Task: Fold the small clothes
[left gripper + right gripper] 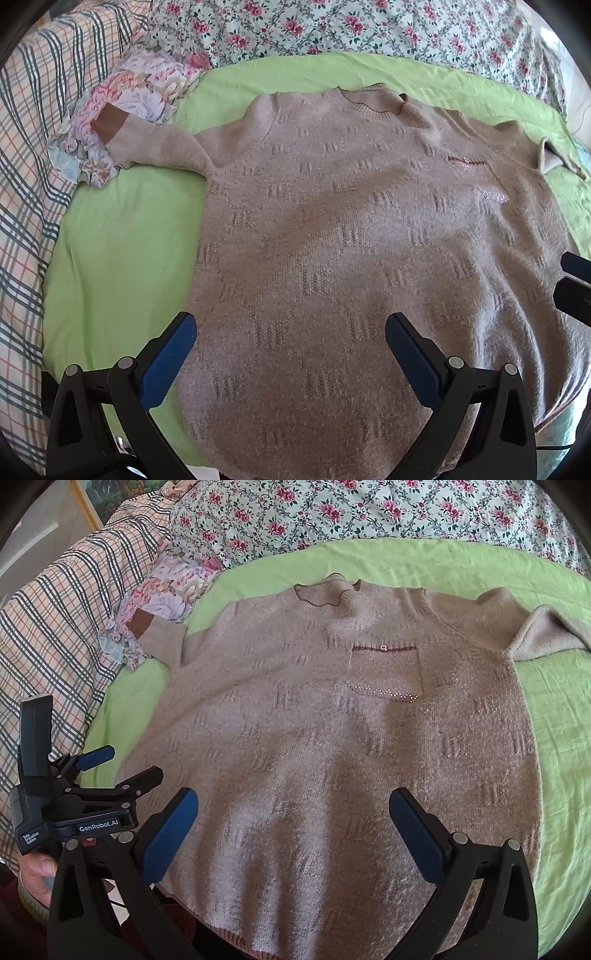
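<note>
0 folds show so far: the beige sweater (332,746) lies flat, face up on the green bed sheet (554,738), while the left tool (291,339) and right tool (293,816) hover spread wide, gripping nothing, all folding remaining.

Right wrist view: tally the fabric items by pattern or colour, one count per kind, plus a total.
Beige knitted sweater with a sparkly chest pocket: 1
Plain lime-green bed sheet: 1
Floral cloths, rose-print white cover and crumpled pastel-flower cloth: 2
Plaid checked blanket: 1
Total: 5
</note>
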Demonstrator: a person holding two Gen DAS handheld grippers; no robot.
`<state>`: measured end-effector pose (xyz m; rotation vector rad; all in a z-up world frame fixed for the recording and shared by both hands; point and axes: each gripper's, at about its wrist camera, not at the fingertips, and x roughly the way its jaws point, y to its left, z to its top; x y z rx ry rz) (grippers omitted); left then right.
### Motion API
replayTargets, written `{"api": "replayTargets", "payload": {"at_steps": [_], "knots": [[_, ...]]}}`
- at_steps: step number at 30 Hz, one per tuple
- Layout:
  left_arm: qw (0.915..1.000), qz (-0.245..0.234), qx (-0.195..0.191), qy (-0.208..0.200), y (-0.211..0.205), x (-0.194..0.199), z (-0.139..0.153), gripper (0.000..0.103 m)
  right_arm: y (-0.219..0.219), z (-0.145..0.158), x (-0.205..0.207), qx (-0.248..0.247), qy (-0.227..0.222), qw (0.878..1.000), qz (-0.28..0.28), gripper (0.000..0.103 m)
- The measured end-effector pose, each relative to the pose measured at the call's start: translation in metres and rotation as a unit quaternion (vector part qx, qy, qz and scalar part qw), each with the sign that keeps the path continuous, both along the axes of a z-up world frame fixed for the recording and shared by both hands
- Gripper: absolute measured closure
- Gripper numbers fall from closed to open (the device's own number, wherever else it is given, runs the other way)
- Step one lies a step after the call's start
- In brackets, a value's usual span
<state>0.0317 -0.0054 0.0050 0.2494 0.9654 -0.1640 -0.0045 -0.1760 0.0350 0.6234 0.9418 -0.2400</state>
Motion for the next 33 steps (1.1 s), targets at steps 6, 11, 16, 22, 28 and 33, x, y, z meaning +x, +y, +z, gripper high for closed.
{"api": "replayTargets", "payload": {"at_steps": [6,11,16,22,28,33], "knots": [[0.9998,0.005,0.012,-0.015,-0.001,0.012,0.002,0.001,-0.021,-0.001,-0.006,0.013,-0.007,1.000,-0.019,0.000],[0.9998,0.005,0.001,-0.018,-0.003,0.028,0.008,0.001,-0.056,0.001,-0.026,0.015,-0.009,0.998,-0.060,0.004],[0.9998,0.014,-0.014,-0.009,-0.004,0.048,0.013,0.001,-0.110,-0.002,-0.055,0.022,0.004,0.992,-0.120,0.025],[0.9992,0.026,-0.029,0.007,-0.008,0.071,0.018,0.001,-0.186,-0.008,-0.095,0.039,0.009,0.979,-0.202,0.029],[0.9992,0.024,-0.012,0.029,-0.023,0.087,0.010,0.001,-0.278,-0.017,-0.136,0.030,0.024,0.953,-0.300,0.030],[0.9992,0.023,0.002,0.034,-0.036,0.100,0.003,0.001,-0.348,-0.034,-0.147,0.037,0.036,0.929,-0.367,0.034]]}}
